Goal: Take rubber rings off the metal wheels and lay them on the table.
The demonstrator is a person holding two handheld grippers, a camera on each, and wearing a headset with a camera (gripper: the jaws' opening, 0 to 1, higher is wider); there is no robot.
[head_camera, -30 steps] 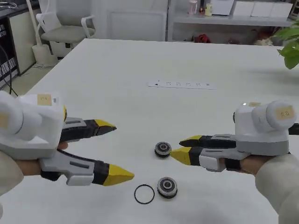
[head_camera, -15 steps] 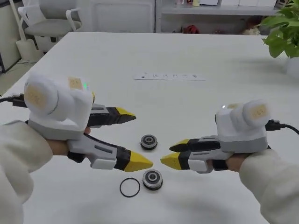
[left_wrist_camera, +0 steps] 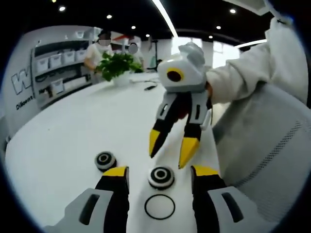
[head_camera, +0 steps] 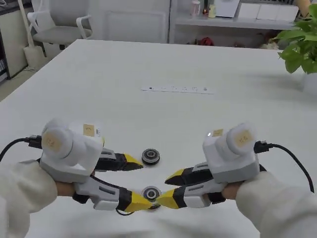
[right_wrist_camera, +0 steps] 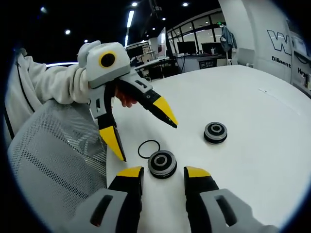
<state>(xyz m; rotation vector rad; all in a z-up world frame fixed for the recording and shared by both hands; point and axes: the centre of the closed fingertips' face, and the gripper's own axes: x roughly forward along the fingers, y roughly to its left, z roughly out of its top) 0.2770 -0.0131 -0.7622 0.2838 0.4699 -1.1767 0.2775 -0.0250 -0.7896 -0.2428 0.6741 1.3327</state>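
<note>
The thin black rubber ring [left_wrist_camera: 160, 207] lies flat by the near edge of the white desk [head_camera: 173, 114], just beside a dark round metal wheel [head_camera: 151, 192]. Your left gripper [head_camera: 144, 183] and right gripper [head_camera: 163, 189] both gape open, tips flanking that wheel. A second metal wheel [head_camera: 150, 156] sits just beyond.

Long white power strip [head_camera: 178, 89] lies flat mid-view, long side running left to right. Green leafy potted plant [head_camera: 298, 47] at right edge. In left gripper view it sits in a white pot [left_wrist_camera: 121, 80], with two people [left_wrist_camera: 95, 48] standing behind. Grey office chair with white frame [head_camera: 59, 29] far left. Grey back shelf [head_camera: 237, 21] carries white boxes [head_camera: 270, 10] and small bottles [head_camera: 196, 7]. Racks of white bins [left_wrist_camera: 53, 73] show in left gripper view. Dark monitors [right_wrist_camera: 187, 47] are in the background of right gripper view.
</note>
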